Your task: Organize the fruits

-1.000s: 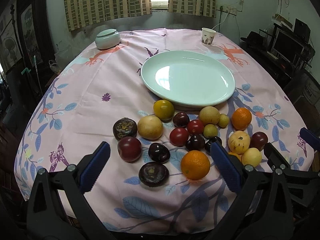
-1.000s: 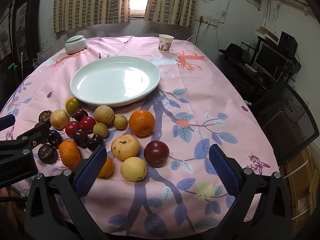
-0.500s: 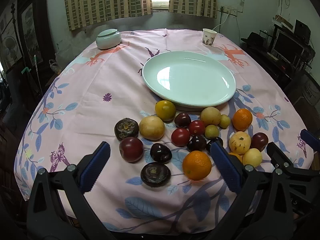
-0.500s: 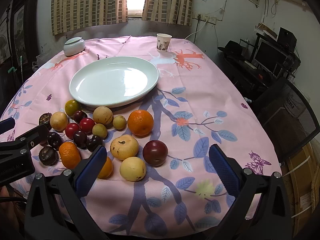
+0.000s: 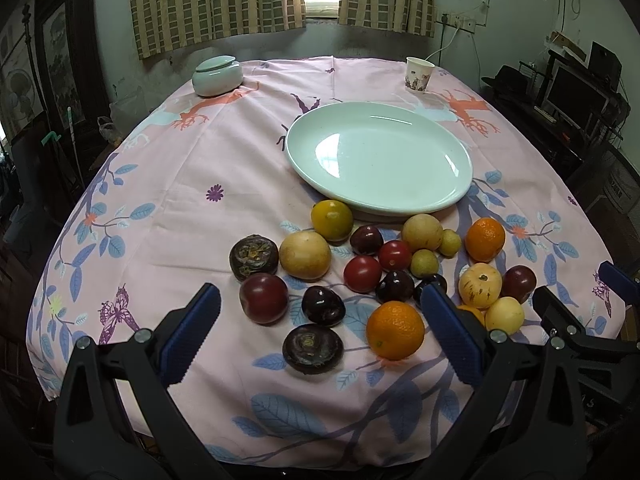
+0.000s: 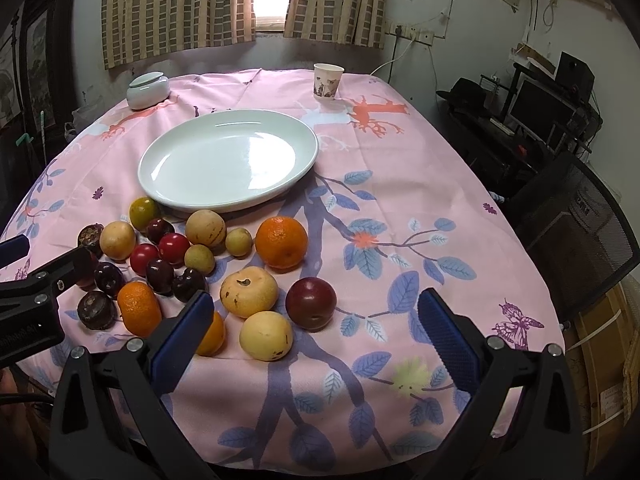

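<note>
Several loose fruits lie in a cluster on the pink floral tablecloth (image 5: 180,184), in front of an empty pale green plate (image 5: 380,160); the plate also shows in the right wrist view (image 6: 228,160). My left gripper (image 5: 320,326) is open and empty, hovering over the near fruits: an orange (image 5: 395,335), a dark mangosteen (image 5: 313,348) and a red plum (image 5: 264,298). My right gripper (image 6: 316,326) is open and empty above a yellow pear (image 6: 266,335), a red plum (image 6: 311,303) and a spotted yellow fruit (image 6: 249,291). An orange (image 6: 281,243) lies beyond them.
A lidded ceramic jar (image 5: 217,76) stands at the back left and a paper cup (image 5: 419,74) at the back right. A mesh office chair (image 6: 576,236) and a desk with a monitor (image 6: 540,108) are to the right of the table.
Both grippers have drifted slightly; the fruits sit a little lower and nearer in the left wrist view. Nothing was grasped and the jaws stay open.
</note>
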A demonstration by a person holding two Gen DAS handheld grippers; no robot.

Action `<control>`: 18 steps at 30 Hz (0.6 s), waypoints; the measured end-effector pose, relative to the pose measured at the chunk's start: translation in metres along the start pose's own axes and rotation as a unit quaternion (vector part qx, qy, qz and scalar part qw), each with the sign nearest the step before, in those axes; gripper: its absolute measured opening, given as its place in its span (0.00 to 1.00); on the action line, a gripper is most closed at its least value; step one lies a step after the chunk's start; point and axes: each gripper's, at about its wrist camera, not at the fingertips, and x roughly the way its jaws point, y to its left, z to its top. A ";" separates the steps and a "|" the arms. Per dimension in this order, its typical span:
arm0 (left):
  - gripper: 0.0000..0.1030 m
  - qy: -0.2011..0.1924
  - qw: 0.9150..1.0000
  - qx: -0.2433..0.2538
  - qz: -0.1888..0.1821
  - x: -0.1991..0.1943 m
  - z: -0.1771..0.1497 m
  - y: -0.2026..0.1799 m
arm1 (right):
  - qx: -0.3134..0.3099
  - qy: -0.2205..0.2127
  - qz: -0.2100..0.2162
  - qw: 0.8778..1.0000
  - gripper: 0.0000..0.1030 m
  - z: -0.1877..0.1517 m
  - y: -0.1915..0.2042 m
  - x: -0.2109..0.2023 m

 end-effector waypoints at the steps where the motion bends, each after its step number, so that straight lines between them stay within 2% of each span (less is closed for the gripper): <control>1: 0.98 -0.001 1.000 0.000 -0.001 0.000 0.000 0.000 | 0.000 0.000 0.000 1.000 0.99 -0.001 0.000 0.000; 9: 0.98 0.000 1.000 0.000 0.000 0.000 0.000 0.000 | -0.005 -0.002 0.007 1.000 0.99 0.000 0.001 -0.002; 15: 0.98 -0.004 1.000 0.001 -0.009 -0.001 -0.002 0.002 | 0.005 0.000 0.045 0.999 0.99 0.001 0.001 -0.005; 18: 0.98 -0.003 1.000 0.001 -0.007 -0.001 -0.003 0.002 | 0.001 -0.009 0.046 0.999 0.99 0.002 0.002 -0.008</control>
